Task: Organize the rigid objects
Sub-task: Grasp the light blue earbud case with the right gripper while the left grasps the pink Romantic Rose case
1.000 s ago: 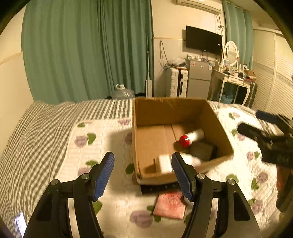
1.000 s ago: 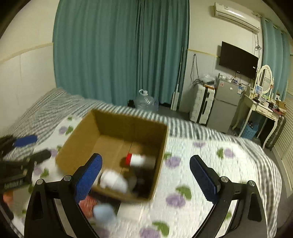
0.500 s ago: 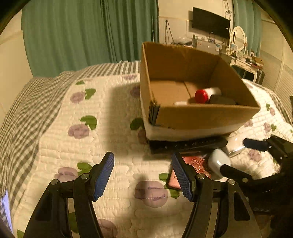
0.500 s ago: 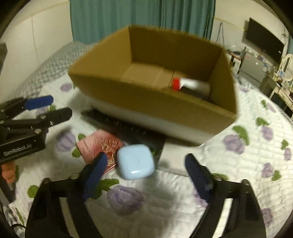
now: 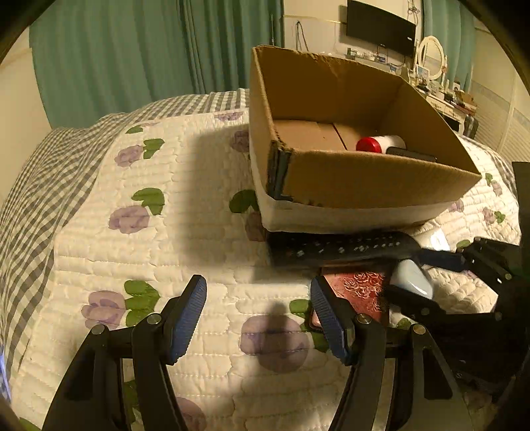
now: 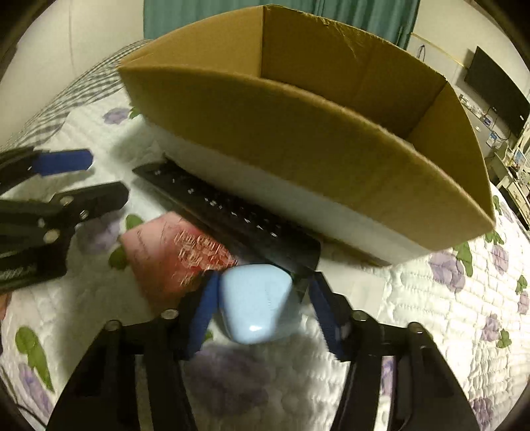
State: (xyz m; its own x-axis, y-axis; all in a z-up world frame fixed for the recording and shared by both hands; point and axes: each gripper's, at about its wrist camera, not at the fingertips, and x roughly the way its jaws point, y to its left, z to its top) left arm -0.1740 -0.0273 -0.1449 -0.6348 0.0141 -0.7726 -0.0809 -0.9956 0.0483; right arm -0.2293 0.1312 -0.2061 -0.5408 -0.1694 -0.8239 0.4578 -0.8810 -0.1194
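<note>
A pale blue rounded case [image 6: 256, 303] lies on the quilt between the fingers of my right gripper [image 6: 261, 306]; the jaws are narrowed around it, the left pad touching, the right pad with a small gap. It also shows in the left wrist view [image 5: 412, 277]. A red patterned card [image 6: 175, 253] and a black remote [image 6: 232, 212] lie beside it, in front of the cardboard box [image 6: 298, 139]. The box [image 5: 364, 182] holds a red-capped white bottle [image 5: 381, 144] and a dark item. My left gripper [image 5: 258, 315] is open and empty over the quilt, left of the card [image 5: 357, 295].
The bed has a white floral quilt [image 5: 149, 232] and a checked sheet [image 5: 26, 185] at its left. Green curtains [image 5: 132, 53], a wall TV [image 5: 381, 23] and a dresser stand behind.
Both grippers have dropped toward the bed in front of the box. My right gripper has moved onto the blue case and narrowed around it.
</note>
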